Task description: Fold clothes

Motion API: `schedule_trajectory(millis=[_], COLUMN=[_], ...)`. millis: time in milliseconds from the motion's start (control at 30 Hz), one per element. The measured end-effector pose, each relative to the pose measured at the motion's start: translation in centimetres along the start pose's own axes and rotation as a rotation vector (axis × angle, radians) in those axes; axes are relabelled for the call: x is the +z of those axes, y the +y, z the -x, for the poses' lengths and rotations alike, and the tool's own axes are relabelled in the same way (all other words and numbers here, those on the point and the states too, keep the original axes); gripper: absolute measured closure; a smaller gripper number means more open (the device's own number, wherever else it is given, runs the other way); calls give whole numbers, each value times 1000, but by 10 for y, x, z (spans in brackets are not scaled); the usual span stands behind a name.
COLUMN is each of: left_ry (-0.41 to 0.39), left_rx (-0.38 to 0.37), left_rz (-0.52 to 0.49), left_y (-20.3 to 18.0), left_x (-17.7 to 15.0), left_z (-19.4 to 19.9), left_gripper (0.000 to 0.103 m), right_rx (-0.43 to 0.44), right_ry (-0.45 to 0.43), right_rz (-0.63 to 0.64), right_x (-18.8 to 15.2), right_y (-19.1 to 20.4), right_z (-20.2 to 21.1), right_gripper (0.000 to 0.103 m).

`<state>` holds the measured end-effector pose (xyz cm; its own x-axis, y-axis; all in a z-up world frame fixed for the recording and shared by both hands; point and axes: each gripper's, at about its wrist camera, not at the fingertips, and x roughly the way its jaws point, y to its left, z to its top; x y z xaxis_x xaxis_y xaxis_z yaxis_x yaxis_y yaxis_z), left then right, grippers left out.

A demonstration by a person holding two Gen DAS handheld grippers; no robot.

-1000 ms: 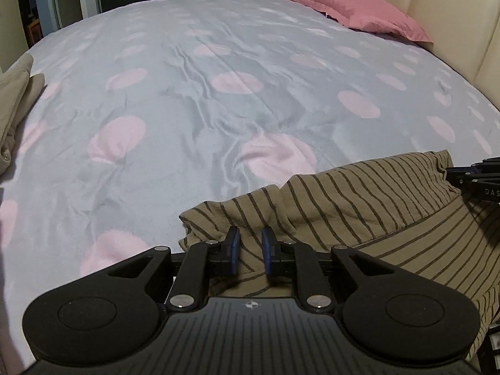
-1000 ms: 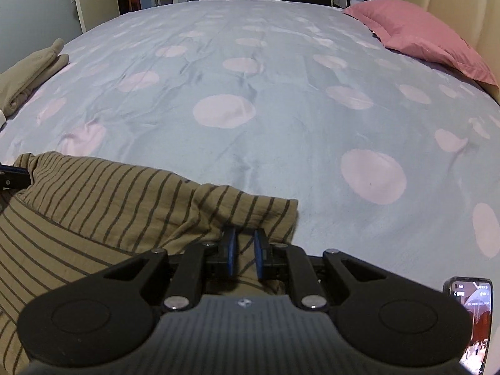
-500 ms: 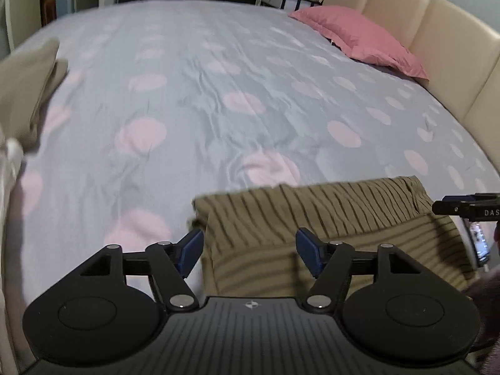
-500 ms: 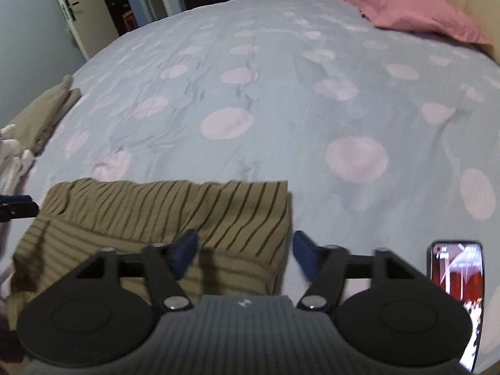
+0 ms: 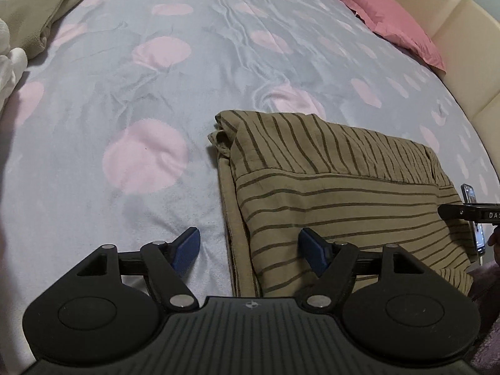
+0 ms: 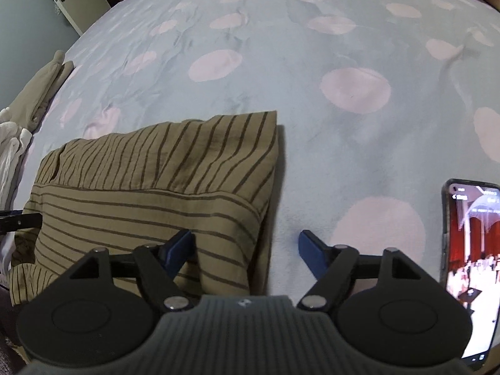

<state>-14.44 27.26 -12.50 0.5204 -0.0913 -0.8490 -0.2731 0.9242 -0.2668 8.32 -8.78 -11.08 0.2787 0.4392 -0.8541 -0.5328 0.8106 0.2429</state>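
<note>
Both grippers were shut on the striped shirt (image 5: 340, 184) 1 second ago, and now it has been let go. The jaws of the left gripper (image 5: 250, 248) have just been opening; they stand wide and nothing is held, though the shirt's left edge lies under the gap. The jaws of the right gripper (image 6: 247, 245) have just been opening too; they are wide and empty over the shirt's right edge. The shirt is laid flat on the spotted bed cover (image 5: 193, 72), near the front edge, with 1 flap folded over on top. A phone (image 6: 468, 275) is seen just beside it on the right. A beige pile (image 5: 37, 12) is well apart, far to the left. This fold looks done. Next, the shirt may need 1 more fold, so 2 fresh corners must be pinched together.
</note>
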Motion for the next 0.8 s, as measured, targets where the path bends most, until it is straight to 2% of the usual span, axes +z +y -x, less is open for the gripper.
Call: schedule_trajectory(millis=[100, 200, 367, 433, 600, 667, 700, 800], left_ry=[-3, -5, -20, -24, -33, -48, -57, -74], left_rx=[20, 50, 78, 84, 71, 55, 47, 52], left_rz=[-47, -95, -121, -130, -138, -143, -144, -140], left_y=[-8, -17, -24, -27, -32, -35, -36, -38], left_x=[-4, -8, -12, -13, -15, -16, -16, -16], left_z=[-6, -8, -7, -6, -2, -1, 0, 1], left_gripper=[24, 24, 26, 31, 45, 55, 63, 73], right_rx=[-24, -46, -45, -27, 14, 37, 49, 82], right_ry=[2, -7, -25, -29, -26, -29, -30, -36], right_rz=[42, 74, 112, 120, 75, 47, 33, -7], right_x=[-3, -6, -9, -10, -9, -10, -11, -12], right_y=[7, 14, 25, 29, 28, 25, 23, 19], right_z=[-6, -7, -7, -6, -7, -7, -6, -5], right_gripper=[22, 25, 41, 57, 63, 66, 69, 77])
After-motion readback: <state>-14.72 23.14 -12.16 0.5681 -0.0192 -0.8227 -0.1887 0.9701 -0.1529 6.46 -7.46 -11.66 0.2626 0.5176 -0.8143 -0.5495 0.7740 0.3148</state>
